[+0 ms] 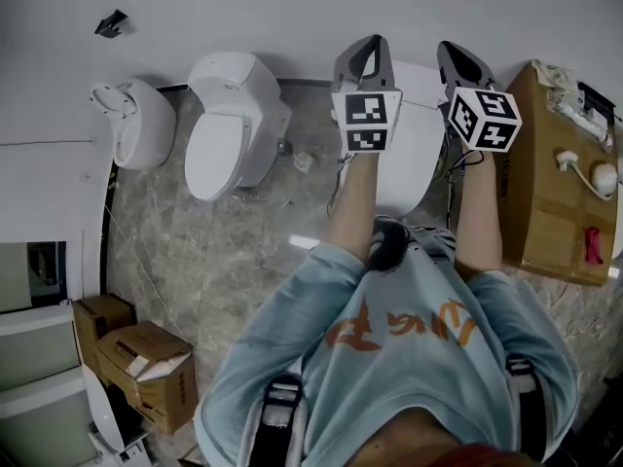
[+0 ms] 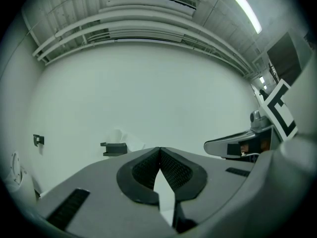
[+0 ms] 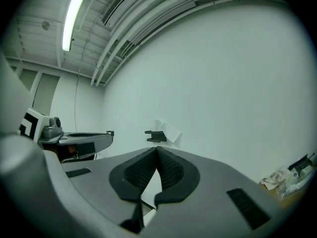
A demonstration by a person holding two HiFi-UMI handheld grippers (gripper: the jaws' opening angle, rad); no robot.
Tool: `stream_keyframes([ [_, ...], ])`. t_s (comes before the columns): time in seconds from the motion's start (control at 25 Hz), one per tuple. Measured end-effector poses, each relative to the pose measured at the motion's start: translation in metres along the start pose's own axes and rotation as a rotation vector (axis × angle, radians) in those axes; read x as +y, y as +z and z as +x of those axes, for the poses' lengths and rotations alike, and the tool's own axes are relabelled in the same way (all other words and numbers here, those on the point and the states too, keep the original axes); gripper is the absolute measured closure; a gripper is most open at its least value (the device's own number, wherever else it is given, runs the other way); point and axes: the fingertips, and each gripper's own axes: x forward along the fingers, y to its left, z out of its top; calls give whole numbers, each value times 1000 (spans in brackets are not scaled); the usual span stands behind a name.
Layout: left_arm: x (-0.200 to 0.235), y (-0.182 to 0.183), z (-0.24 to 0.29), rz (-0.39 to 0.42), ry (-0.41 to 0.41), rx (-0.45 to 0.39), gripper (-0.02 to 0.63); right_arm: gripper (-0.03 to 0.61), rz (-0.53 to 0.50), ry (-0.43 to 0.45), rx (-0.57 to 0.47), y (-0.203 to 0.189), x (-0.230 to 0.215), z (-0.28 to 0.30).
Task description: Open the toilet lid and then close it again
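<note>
- The left gripper is being held clenched, pads meeting, nothing between them. For the lift it is probably best being brought down to the lid's front edge, with the closed tips being hooked under the lip.
- The toilet lid is being seen only in part, between the two forearms and below both grippers. It is being read as lying flat, though this is not being shown clearly.
- The lid is best being swung up about its rear hinge in one arc, then being eased down slowly so it is not being slammed.
- The right gripper is likewise being held clenched and empty. It should be sharing the load evenly so the lid is not being twisted.
- The cardboard box beside the toilet is being kept clear of the right elbow.
- Pose: both forearms are being stretched forward side by side. Both grippers are being pointed level at the white wall, above the toilet, with the marker cubes near each other.
</note>
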Motion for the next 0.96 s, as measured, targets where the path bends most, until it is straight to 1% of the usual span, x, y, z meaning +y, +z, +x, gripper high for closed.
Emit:
stream_keyframes([
  [0.12, 3, -4, 4, 0, 10, 11, 588, 565, -20, -9, 0, 1, -7, 3],
  [0.28, 2, -2, 9, 1, 15, 2, 588, 566, -32, -23, -8, 6, -20, 1],
  [0.44, 1, 5, 15, -9, 9, -19, 588, 566, -54, -23, -13, 12, -25, 3],
  [0.68, -5, 9, 24, -11, -7, -28, 588, 566, -69, -29, -16, 15, -32, 4],
  [0.96, -13, 0, 32, -29, -22, -31, 588, 566, -75, -43, -6, 8, -45, 5],
])
